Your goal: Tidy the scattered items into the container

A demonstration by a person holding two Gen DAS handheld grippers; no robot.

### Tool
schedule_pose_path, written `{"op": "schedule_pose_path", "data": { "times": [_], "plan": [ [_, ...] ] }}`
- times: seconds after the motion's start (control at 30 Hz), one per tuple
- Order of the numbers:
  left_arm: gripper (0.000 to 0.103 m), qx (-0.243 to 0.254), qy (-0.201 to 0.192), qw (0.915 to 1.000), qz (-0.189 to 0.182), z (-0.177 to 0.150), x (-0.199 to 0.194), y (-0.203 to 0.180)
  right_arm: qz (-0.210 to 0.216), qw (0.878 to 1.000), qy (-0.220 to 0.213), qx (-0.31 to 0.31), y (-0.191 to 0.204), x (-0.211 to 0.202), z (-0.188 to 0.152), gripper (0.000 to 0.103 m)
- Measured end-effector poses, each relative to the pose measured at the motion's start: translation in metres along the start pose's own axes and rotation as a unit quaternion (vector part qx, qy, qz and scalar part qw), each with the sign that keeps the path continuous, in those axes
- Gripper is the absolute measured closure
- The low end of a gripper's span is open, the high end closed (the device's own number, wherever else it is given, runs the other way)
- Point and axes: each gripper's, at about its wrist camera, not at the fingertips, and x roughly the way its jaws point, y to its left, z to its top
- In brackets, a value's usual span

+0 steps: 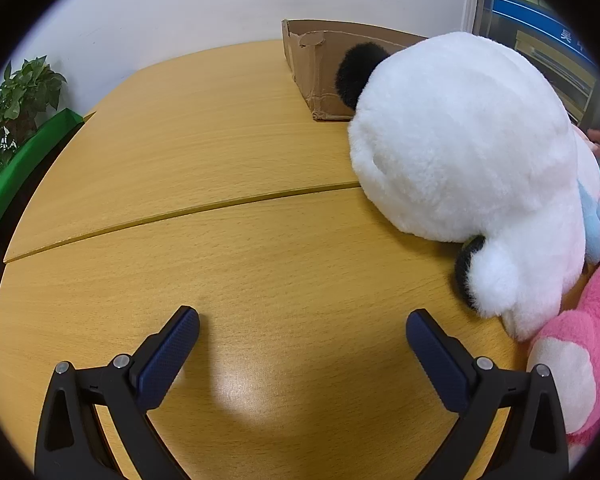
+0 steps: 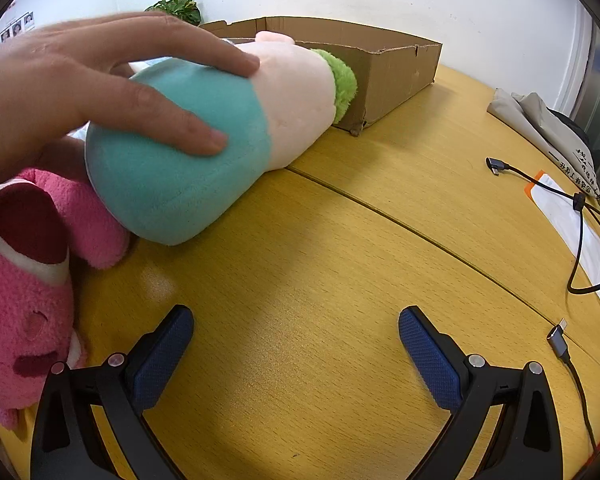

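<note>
A shallow cardboard box point(image 1: 320, 64) stands at the back of the wooden table; it also shows in the right wrist view point(image 2: 388, 64). A big white and black panda plush point(image 1: 468, 160) lies in front of it at the right. A pink plush point(image 1: 580, 360) lies beside the panda, and shows at the left of the right wrist view point(image 2: 24, 300). A teal, pink and green plush point(image 2: 220, 128) lies against the box, with a bare hand point(image 2: 80, 84) resting on it. My left gripper point(image 1: 302, 334) is open and empty over the table. My right gripper point(image 2: 296, 332) is open and empty.
A potted plant point(image 1: 16, 108) on a green ledge stands at the far left. Black USB cables point(image 2: 580, 216), a white and orange packet point(image 2: 572, 224) and a folded grey cloth point(image 2: 540, 128) lie at the right. A seam point(image 1: 180, 212) crosses the table.
</note>
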Motion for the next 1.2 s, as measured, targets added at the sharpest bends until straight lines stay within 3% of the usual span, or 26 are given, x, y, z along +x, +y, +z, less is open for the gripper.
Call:
{"op": "schedule_pose_path", "data": {
  "times": [0.4, 0.63, 0.73, 0.87, 0.93, 1.03, 1.2],
  "plan": [
    [0.000, -0.003, 0.000, 1.0000, 0.002, 0.001, 0.002, 0.000, 0.001, 1.000, 0.000, -0.001, 0.000, 0.000, 0.000, 0.000],
    [0.002, -0.026, -0.006, 0.9993, 0.027, -0.003, -0.003, -0.003, 0.001, 1.000, 0.000, -0.001, 0.000, 0.000, 0.000, 0.000],
    [0.002, -0.036, -0.037, 0.9977, 0.043, -0.015, -0.029, -0.013, -0.006, 1.000, 0.000, 0.011, 0.000, 0.000, 0.000, 0.000],
    [0.002, -0.047, -0.093, 0.9938, 0.038, -0.032, -0.095, -0.037, -0.038, 0.998, 0.019, 0.052, 0.008, -0.008, -0.009, 0.000],
    [0.001, -0.062, -0.113, 0.9910, 0.038, -0.041, -0.130, -0.053, -0.075, 0.994, 0.021, 0.079, 0.015, -0.023, -0.018, 0.001],
    [0.001, -0.067, -0.151, 0.9854, 0.043, -0.047, -0.171, -0.088, -0.109, 0.986, -0.051, 0.113, 0.038, -0.080, -0.026, 0.001],
    [0.001, 0.011, -0.171, 0.9848, 0.029, -0.031, -0.183, -0.170, -0.162, 0.960, -0.191, 0.127, 0.118, -0.189, -0.017, 0.000]
  ]
}}
